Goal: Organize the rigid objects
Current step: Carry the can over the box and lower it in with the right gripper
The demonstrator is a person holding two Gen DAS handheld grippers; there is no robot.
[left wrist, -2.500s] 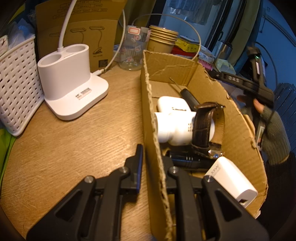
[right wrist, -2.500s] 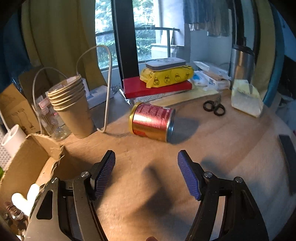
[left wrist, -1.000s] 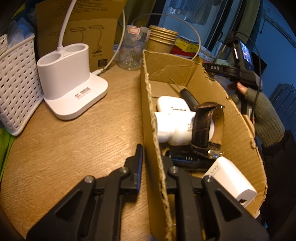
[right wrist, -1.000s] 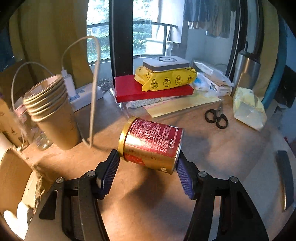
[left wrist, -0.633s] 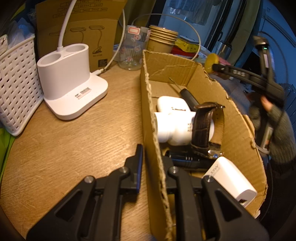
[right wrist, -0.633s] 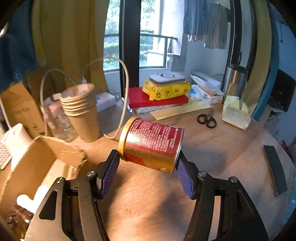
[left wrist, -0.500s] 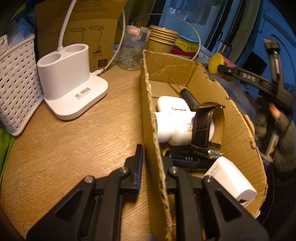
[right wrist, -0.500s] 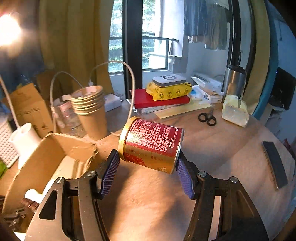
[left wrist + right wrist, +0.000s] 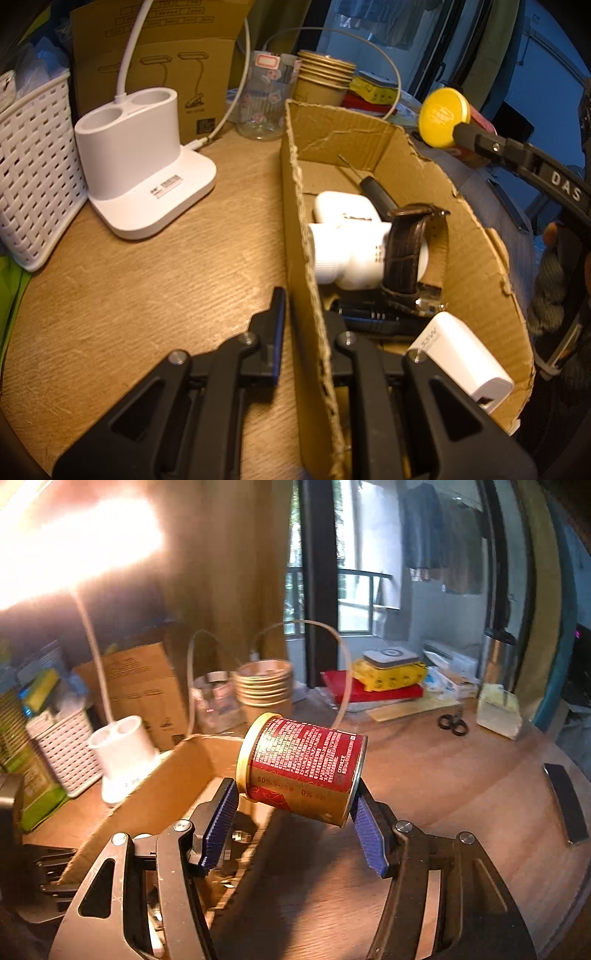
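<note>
Can (image 9: 303,766) red and gold, lying sideways, clamped

Left tool (image 9: 301,314) pinched nearly closed; right tool (image 9: 293,812) half-spread, clamping.

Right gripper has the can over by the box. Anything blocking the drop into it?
Nothing visible above the cardboard box; its top is open. The can in the right gripper hangs near the far corner. Inside, watch, white bottle and charger crowd the near half; the far floor looks barer.
</note>
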